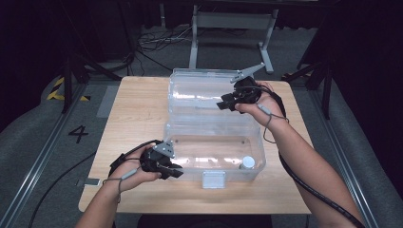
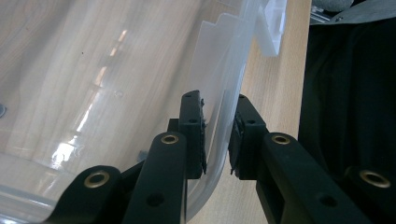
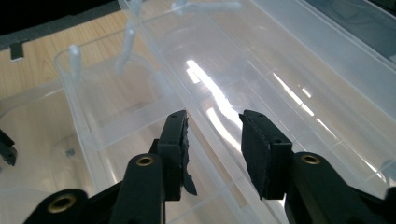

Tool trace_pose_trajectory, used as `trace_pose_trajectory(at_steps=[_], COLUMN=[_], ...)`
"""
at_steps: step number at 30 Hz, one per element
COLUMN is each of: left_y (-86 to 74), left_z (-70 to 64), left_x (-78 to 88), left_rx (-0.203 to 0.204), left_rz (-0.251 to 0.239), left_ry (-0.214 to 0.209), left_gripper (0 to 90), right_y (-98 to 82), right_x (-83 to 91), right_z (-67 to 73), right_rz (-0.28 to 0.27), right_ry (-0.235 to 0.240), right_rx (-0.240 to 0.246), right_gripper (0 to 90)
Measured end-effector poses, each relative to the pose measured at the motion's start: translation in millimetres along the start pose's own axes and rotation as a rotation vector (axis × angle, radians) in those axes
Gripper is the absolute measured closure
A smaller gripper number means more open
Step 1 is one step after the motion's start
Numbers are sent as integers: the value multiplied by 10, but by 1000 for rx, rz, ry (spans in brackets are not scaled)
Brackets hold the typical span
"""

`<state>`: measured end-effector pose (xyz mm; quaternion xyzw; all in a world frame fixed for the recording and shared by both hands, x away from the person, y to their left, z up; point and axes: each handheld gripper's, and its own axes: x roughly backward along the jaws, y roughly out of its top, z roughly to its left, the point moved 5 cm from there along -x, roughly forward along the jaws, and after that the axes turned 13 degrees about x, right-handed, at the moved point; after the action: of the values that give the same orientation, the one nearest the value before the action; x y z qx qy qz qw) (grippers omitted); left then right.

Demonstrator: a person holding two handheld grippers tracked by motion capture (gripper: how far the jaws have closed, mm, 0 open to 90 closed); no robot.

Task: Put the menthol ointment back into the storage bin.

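A clear plastic box [image 1: 223,167] stands on the wooden table with its clear lid [image 1: 199,90] swung open toward the far side. My left gripper [image 1: 175,170] is at the box's front left corner. In the left gripper view the curved box wall [image 2: 219,116] runs between the jaws, and my left gripper [image 2: 217,140] is shut on it. My right gripper [image 1: 223,103] reaches over the lid's right part. In the right gripper view my right gripper [image 3: 212,144] stands open, with the lid's rim [image 3: 205,126] between the pads and untouched.
A small white-capped jar [image 1: 247,163] sits inside the box at its front right. A white latch [image 1: 213,179] hangs on the box's front wall. The table [image 1: 138,109] has bare wood left of the box. A grey metal stand [image 1: 233,23] and cables lie beyond.
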<state>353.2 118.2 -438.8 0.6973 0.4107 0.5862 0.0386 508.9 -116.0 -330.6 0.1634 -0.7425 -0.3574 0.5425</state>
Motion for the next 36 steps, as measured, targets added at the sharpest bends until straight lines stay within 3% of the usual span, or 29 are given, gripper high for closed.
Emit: trace_pose_trajectory(at_steps=[6,19,24,36], left_y=[0,3,5,5], left_z=[1,7,6,14], left_x=[-3,-14,-17,-19], left_rx=[5,25,28,37], left_rz=[-3,0,1,2], left_ry=[-4,-15,-17,-25], left_gripper=[775,769,769,769], right_y=[-14,11,4,8], right_x=[-54,-43,-19,65], right_z=[15,42,70,180], right_rz=[33,51,69,52], right_ry=[-35,15,8,26], right_rx=[26,35,54,64], right_gripper=[673,761,786,801])
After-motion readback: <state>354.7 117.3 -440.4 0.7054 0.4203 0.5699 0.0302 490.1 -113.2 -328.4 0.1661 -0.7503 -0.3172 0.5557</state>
